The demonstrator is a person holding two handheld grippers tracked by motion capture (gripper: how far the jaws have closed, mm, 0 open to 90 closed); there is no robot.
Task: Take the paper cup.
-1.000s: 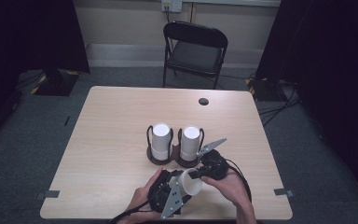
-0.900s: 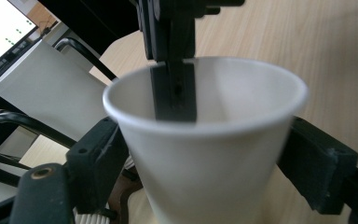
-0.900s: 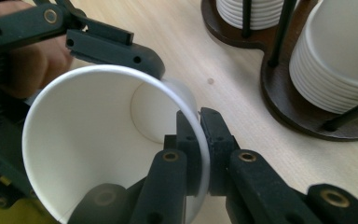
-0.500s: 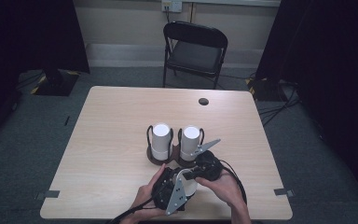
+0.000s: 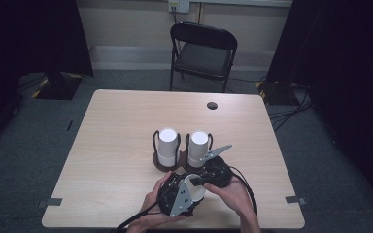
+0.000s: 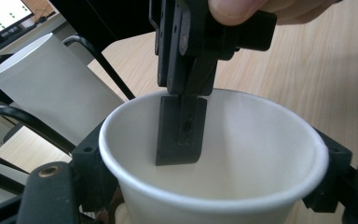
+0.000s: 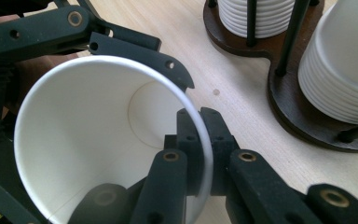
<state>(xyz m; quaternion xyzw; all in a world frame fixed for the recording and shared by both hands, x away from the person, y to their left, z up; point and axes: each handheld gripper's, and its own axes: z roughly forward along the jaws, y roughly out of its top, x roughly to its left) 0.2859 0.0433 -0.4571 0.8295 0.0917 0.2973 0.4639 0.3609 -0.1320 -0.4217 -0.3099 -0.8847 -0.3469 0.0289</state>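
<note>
White paper cup (image 7: 107, 140), plain with no print, sits at the table's (image 5: 116, 126) near edge, right gripper (image 7: 200, 154) pinched on its rim, left gripper (image 6: 205, 186) just been closing around its body, stacked cups (image 5: 167, 145) in the holder (image 5: 167, 166) beyond.

Colours here are pretty simple: plain white paper cup (image 7: 98, 140) with no print, clamped by matte black grippers with brass-coloured screws. White cup stacks (image 5: 167, 145) at frame centre sit in a dark brown holder (image 7: 279, 88) with black rods. Table (image 5: 121, 126) is pale wood grain.
</note>
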